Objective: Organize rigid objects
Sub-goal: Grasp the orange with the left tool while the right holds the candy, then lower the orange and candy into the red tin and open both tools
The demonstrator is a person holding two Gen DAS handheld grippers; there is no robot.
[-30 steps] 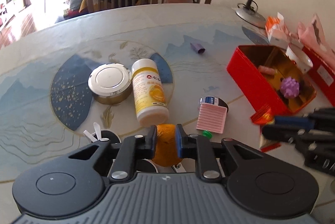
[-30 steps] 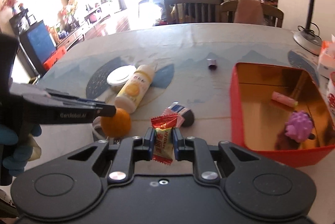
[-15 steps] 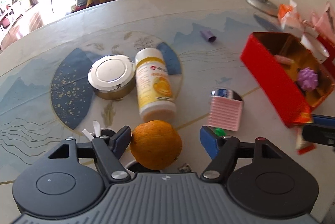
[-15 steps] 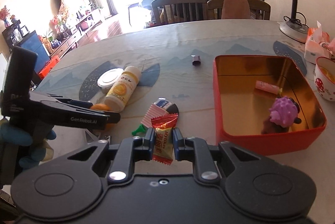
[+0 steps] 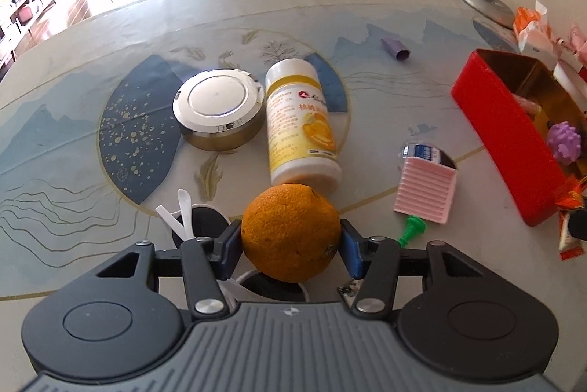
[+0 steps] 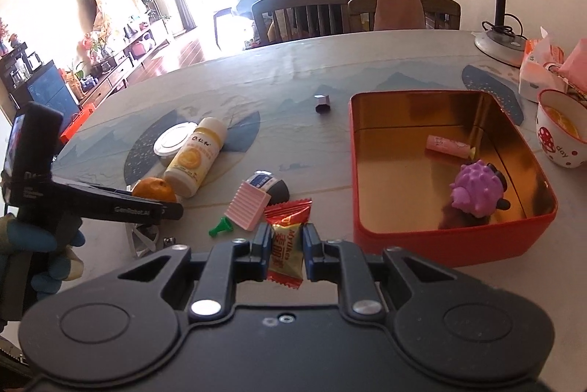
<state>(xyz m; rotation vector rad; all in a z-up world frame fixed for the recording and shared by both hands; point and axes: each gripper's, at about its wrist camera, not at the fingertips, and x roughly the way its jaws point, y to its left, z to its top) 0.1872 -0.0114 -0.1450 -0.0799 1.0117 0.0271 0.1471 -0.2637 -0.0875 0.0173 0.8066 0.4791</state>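
Observation:
My left gripper [image 5: 291, 241] is shut on an orange [image 5: 291, 232] and holds it just above the table's near side. The orange also shows in the right wrist view [image 6: 154, 191]. My right gripper [image 6: 285, 247] is shut on a red and gold candy wrapper [image 6: 286, 245], left of the red tin box [image 6: 447, 238]. The box holds a purple spiky toy [image 6: 475, 192] and a pink tube [image 6: 445, 145]. A yellow bottle [image 5: 299, 122] lies on its side beside a round silver tin [image 5: 218, 113].
A pink ribbed piece [image 5: 425, 190], a green peg [image 5: 412, 227] and a small blue-labelled item [image 5: 422, 151] lie near the box. A purple cap [image 5: 394, 48] lies farther back. A lamp base [image 6: 500, 43], tissue packs [image 6: 539, 73] and a mug [image 6: 561, 131] stand at the right. White spoons [image 5: 179, 212] lie by my left gripper.
My left gripper opened wide around the orange half a second ago and has now closed on it. The right gripper moved back a little, still holding the candy.

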